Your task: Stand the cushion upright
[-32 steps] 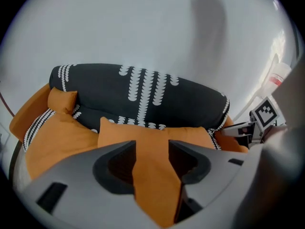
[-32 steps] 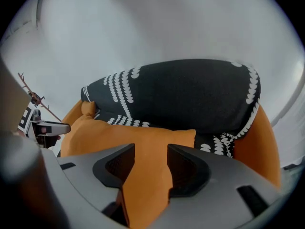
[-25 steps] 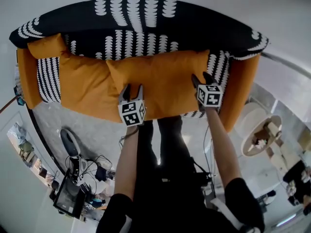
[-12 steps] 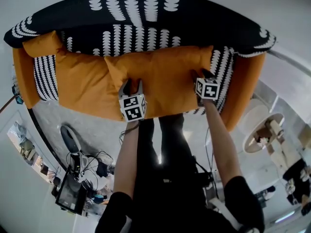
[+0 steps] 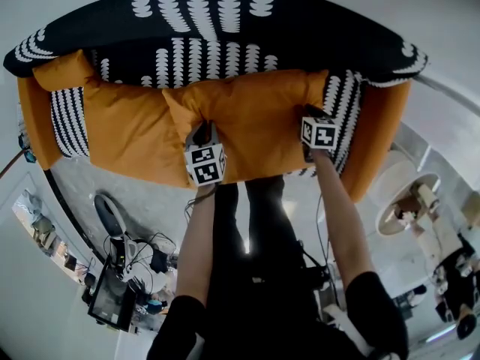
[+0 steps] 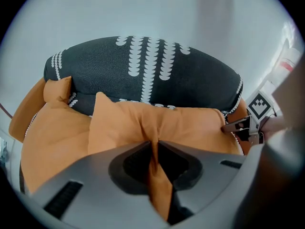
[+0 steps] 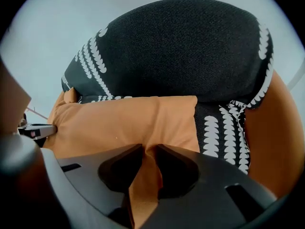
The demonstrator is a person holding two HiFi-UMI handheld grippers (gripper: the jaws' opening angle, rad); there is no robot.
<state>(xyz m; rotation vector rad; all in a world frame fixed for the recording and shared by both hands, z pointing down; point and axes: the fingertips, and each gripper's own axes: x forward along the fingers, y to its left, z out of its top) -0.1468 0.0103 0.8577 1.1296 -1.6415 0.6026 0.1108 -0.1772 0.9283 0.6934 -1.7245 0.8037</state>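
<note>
- A plump orange fabric cushion [image 5: 255, 111] lies flat on the seat of a black sofa with a white pattern [image 5: 225, 36].
- The left gripper [image 5: 203, 132] and right gripper [image 5: 307, 118], which were wide open a second ago, have just closed, and each now pinches a fold of cushion fabric.
- With both grips apparently set, tipping the cushion upright can likely begin.

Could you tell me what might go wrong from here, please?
The left hand-held gripper and right hand-held gripper have just been closing, each on a thin fold of the cushion: the fabric could slip out when lifted. Held only by its cover, it might sag and flop back onto the sofa.
</note>
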